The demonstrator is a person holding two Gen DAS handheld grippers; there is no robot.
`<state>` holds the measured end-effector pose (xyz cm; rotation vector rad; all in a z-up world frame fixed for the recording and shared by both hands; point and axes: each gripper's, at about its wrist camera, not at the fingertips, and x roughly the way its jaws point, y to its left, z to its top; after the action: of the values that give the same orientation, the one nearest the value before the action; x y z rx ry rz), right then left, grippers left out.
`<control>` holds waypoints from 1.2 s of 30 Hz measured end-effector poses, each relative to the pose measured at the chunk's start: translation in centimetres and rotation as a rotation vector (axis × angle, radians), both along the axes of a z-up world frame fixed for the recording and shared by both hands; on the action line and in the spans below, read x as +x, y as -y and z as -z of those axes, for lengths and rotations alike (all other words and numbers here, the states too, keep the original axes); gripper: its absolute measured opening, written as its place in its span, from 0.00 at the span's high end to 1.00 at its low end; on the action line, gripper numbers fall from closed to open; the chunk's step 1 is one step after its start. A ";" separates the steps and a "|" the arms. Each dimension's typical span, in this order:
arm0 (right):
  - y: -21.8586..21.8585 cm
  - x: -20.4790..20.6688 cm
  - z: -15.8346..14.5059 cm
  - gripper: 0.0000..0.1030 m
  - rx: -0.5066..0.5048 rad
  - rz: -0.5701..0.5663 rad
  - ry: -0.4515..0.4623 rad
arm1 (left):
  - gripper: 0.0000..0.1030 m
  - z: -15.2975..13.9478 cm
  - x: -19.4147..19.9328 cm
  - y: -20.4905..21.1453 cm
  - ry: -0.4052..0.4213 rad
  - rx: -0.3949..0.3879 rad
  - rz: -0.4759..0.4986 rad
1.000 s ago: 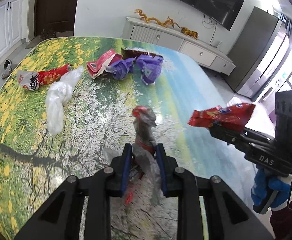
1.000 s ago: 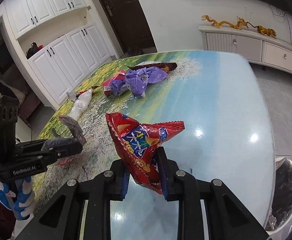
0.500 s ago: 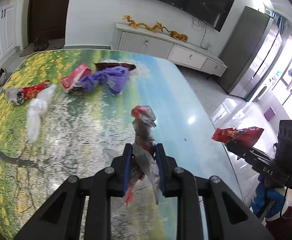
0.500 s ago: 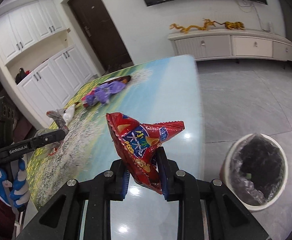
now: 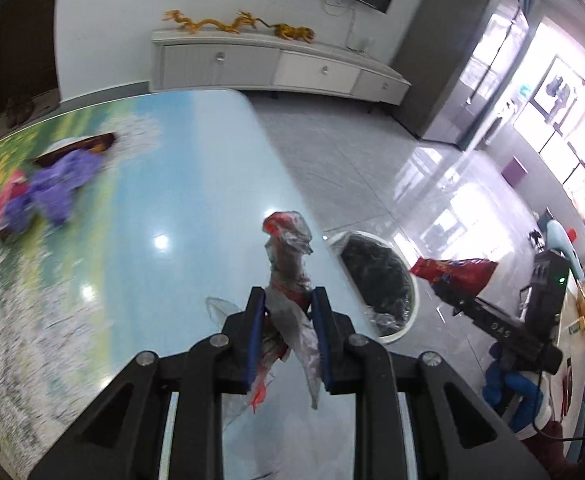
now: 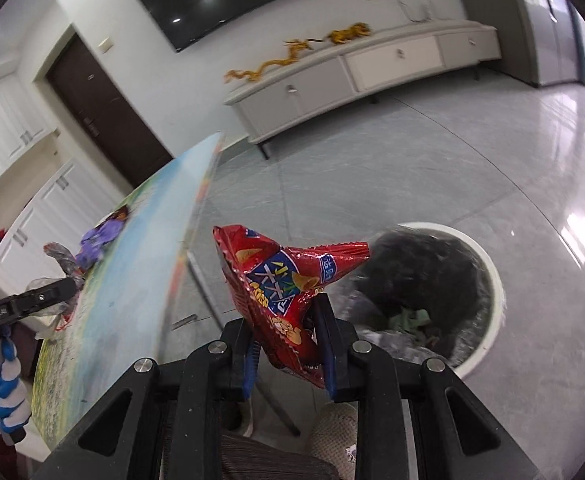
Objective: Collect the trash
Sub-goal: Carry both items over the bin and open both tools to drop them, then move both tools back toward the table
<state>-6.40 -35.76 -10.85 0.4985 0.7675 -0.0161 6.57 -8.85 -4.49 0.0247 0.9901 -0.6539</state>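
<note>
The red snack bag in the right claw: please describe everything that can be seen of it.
The red snack bag is a crumpled, shiny foil packet with a blue label, white characters, pictures of chips and serrated sealed edges. It looks empty and flattened. The right claw is shut on its lower part, so it stands up with one corner pointing right. Nothing else touches it. It hangs past the table edge, above the floor, just left of the white trash bin with a black liner.

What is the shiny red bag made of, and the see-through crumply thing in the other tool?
The crinkled red snack bag looks like glossy printed foil-plastic film: it glints and has a serrated sealed edge. The crumpled clear wrapper with red bits looks like thin soft plastic film: translucent, wrinkled, hanging limp.
</note>
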 end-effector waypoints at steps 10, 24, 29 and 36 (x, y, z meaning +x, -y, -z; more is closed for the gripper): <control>6.3 1.1 3.9 0.77 0.045 0.106 -0.099 | 0.78 2.3 1.5 13.4 -0.088 0.023 0.165; 10.4 2.5 7.0 0.44 0.052 0.219 -0.181 | 0.44 6.5 4.3 21.9 -0.253 -0.027 0.179; 10.9 1.6 7.2 0.43 0.056 0.244 -0.191 | 0.44 6.5 4.3 21.8 -0.227 -0.013 0.163; 9.9 1.5 5.7 0.41 0.028 0.244 -0.178 | 0.44 5.3 3.2 20.5 -0.139 0.044 0.110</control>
<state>-4.93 -45.62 -16.55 0.6209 0.8774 -0.2796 9.82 -29.31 -9.76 0.0738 1.1430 -0.7416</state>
